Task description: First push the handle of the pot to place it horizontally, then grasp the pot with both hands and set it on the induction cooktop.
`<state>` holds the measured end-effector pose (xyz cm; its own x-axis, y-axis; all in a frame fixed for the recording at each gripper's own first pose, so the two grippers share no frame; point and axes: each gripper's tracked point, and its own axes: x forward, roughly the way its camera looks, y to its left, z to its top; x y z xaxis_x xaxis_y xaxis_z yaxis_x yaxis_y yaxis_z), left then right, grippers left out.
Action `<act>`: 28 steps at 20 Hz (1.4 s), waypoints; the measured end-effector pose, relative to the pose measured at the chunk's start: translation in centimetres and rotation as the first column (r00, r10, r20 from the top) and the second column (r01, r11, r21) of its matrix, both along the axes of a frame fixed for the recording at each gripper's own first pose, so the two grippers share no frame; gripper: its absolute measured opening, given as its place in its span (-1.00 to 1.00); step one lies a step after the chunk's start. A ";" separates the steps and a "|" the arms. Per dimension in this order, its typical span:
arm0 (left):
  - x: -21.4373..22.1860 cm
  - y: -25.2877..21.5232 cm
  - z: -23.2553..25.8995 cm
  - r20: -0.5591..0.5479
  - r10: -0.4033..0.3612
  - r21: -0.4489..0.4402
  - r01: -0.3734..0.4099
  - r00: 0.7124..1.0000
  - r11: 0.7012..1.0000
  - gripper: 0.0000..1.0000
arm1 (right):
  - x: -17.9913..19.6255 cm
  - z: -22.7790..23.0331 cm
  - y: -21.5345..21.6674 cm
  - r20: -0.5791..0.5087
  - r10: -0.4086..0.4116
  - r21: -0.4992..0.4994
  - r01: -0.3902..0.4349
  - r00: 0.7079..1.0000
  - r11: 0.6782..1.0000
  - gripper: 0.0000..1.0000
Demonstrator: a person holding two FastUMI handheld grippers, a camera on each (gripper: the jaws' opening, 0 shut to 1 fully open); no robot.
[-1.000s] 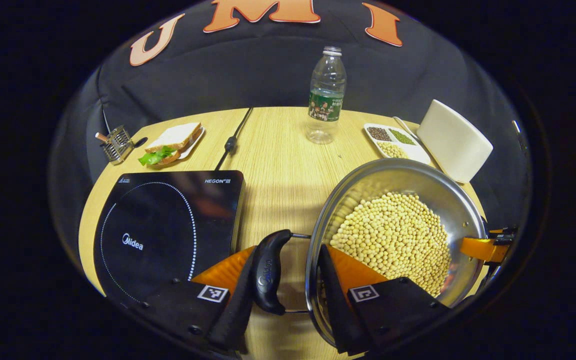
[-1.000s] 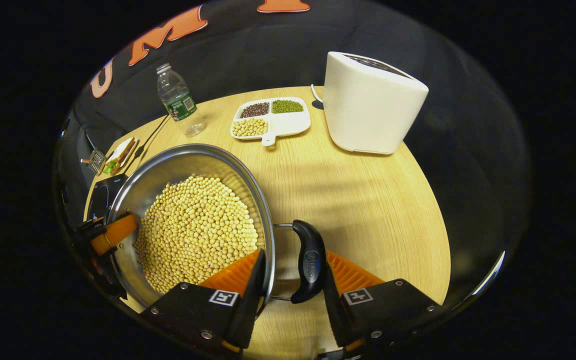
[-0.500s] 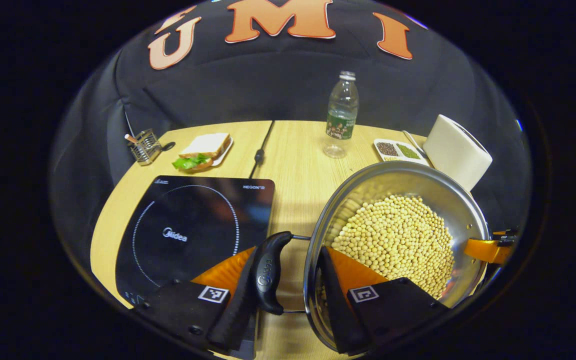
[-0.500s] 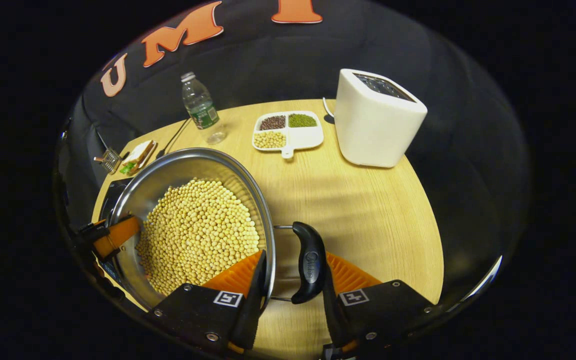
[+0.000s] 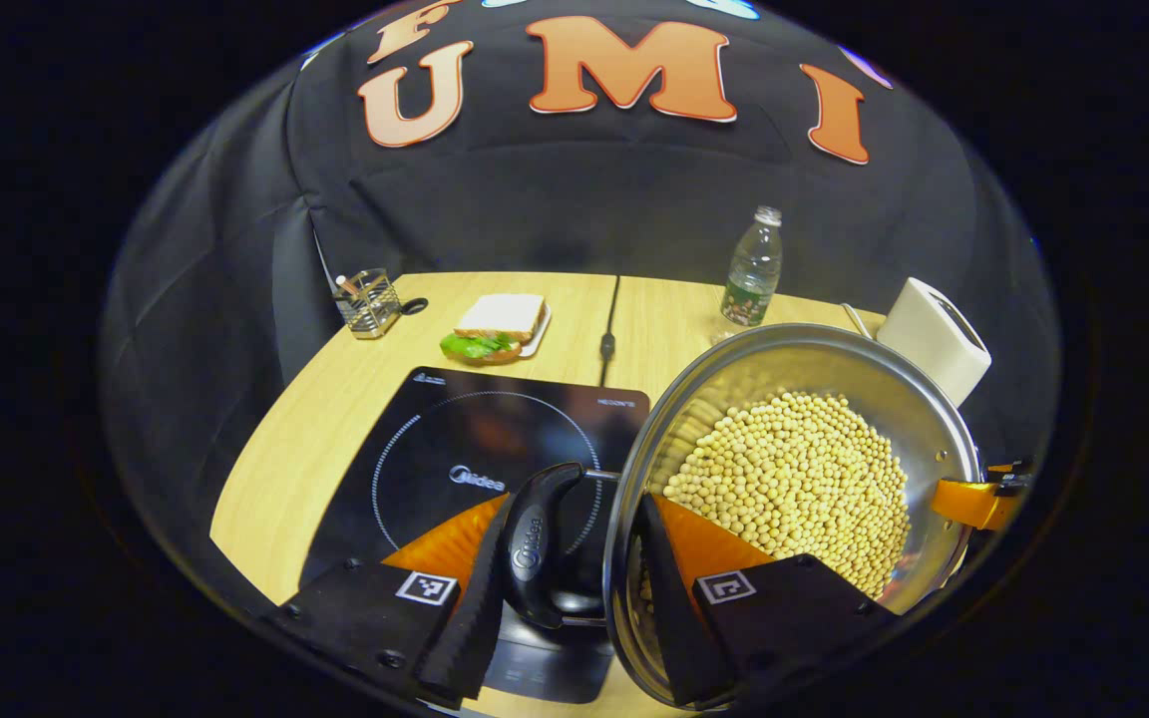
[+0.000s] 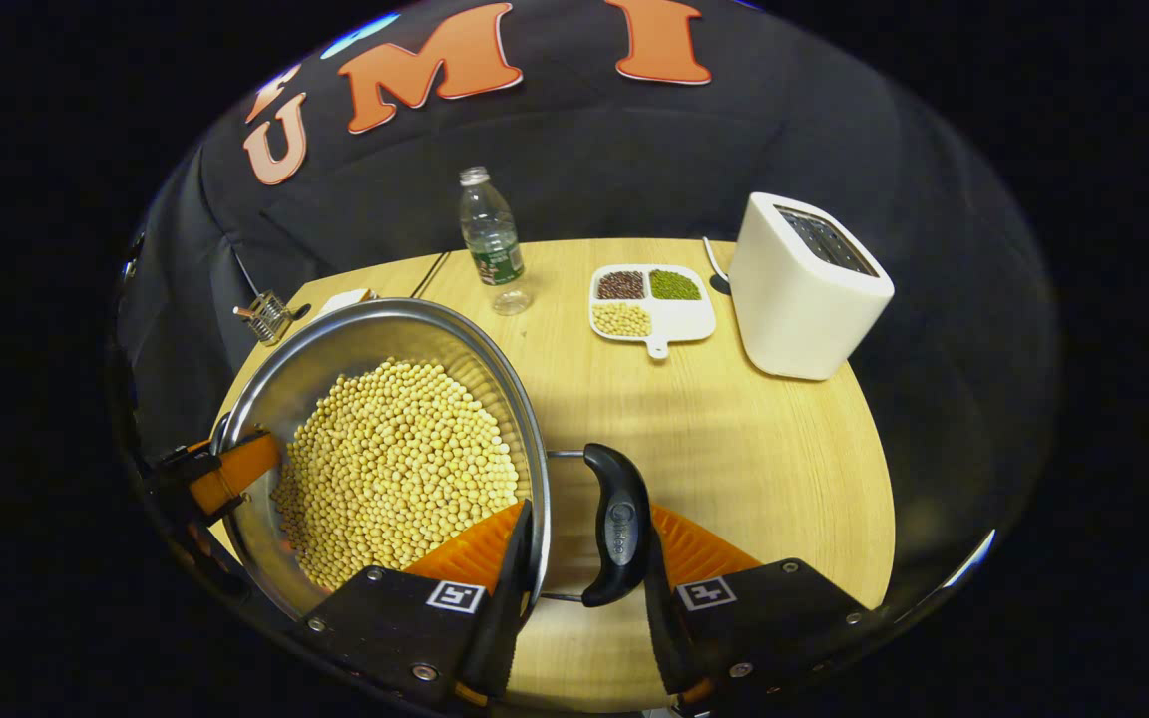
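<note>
1. Black cloth walled the booth behind a pale wooden tabletop (image 6: 734, 449), with an induction cooktop (image 5: 475, 449) near its left edge.
2. A steel pot (image 5: 804, 349) full of soybeans (image 5: 794, 479) hung in the air between the two grippers, its left side over the cooktop's right edge, not yet centred on the ring.
3. In the left gripper view, the left gripper (image 5: 570, 598) stood narrow, one finger outside the black left handle (image 5: 535, 538) and the other inside the pot's rim, so handle and wall were pinched together.
4. In the right gripper view, the right gripper (image 6: 579, 588) was narrow likewise, clamping the right handle (image 6: 619, 524) against the rim.
5. Toward the far edge stood a water bottle (image 6: 490, 239), a divided bean tray (image 6: 669, 319), a white toaster (image 6: 804, 289), a sandwich plate (image 5: 495, 329) and a wire holder (image 5: 365, 299).
6. Risk, as I judged it: the load was heavy and loose, and uneven height between the hands would tilt the pot and spill beans over the rim. A handle could also swing on its wire hinge and loosen a pinch. Setting down too soon would leave the pot overhanging the cooktop's right edge.
7. Against a second earlier, the pot had travelled left: the left handle had hung over bare wood beside the cooktop, and now hung over the glass. Both grips looked unchanged.
</note>
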<state>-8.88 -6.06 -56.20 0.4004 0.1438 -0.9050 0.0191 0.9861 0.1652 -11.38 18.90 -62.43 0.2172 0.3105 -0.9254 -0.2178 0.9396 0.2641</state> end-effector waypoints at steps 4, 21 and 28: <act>1.7 4.8 1.6 0.020 0.005 -0.003 -0.005 1.000 1.000 0.43 | -0.4 -0.4 0.2 0.022 0.000 0.004 0.000 1.000 1.000 0.12; 5.4 15.9 2.1 -0.035 -0.025 -0.023 0.024 0.999 0.999 0.46 | 0.0 1.0 0.0 -0.015 -0.003 -0.049 0.002 1.000 0.999 0.12; 5.3 16.0 1.6 -0.074 -0.011 -0.029 0.009 0.997 1.000 0.46 | -0.4 0.9 0.3 -0.054 0.012 -0.071 -0.016 0.998 0.997 0.12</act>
<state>-3.57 9.98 -54.60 0.3331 0.1138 -0.9360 0.0401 0.9901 0.1346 -11.75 19.17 -61.52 0.1629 0.2457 -0.9556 -0.2185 0.9534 0.2079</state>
